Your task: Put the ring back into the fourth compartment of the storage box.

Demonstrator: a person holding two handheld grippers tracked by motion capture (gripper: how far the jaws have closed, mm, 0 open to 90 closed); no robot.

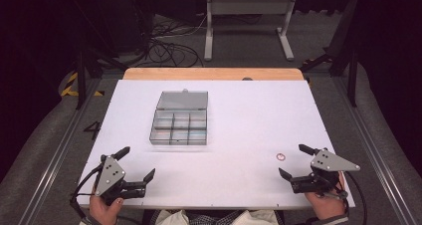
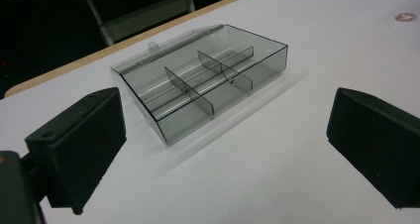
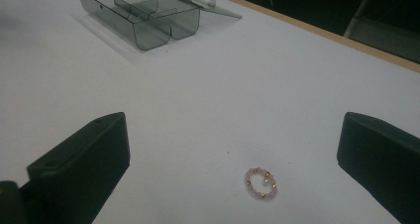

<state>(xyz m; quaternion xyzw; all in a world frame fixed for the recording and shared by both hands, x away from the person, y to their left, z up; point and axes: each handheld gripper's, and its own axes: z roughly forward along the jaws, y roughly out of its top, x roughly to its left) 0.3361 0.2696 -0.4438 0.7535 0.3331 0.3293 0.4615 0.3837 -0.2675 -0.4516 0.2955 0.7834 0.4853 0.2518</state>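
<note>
A clear grey compartment box stands on the white table with its lid laid open behind it; it also shows ahead in the left gripper view and far off at the top left of the right gripper view. A small pink bead ring lies on the table near the right side, and in the right gripper view it rests between the two jaws, untouched. My left gripper stands open near the table's front left edge, its jaws wide apart with nothing between them. My right gripper is open at the front right, just right of the ring.
The white table top has a wooden strip along its far edge. A small round metal fitting sits in the surface at the back. Beyond the table are a grey frame stand and loose cables on the floor.
</note>
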